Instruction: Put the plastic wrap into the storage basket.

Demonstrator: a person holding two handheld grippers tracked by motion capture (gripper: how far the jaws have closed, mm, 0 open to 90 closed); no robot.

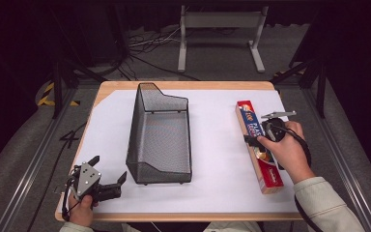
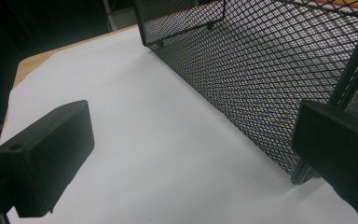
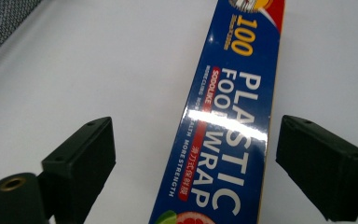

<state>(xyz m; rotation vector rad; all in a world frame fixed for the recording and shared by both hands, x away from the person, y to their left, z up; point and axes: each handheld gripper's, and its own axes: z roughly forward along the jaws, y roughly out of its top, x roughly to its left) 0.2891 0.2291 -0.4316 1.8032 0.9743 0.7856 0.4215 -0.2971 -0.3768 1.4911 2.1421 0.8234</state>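
White table (image 1: 212,145) surface: right gripper (image 3: 193,154) spread wide, straddling the plastic wrap box (image 3: 223,135) without touching, poised to grab it. Left gripper (image 2: 191,154), open and empty, waits beside the mesh basket (image 2: 261,79).

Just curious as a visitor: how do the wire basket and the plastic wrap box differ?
The wire basket is black see-through mesh, open-topped and empty; the plastic wrap box is solid, closed, printed blue and red. The basket is wide and tall; the box is long, slim and lies flat. Both rest on the white table.
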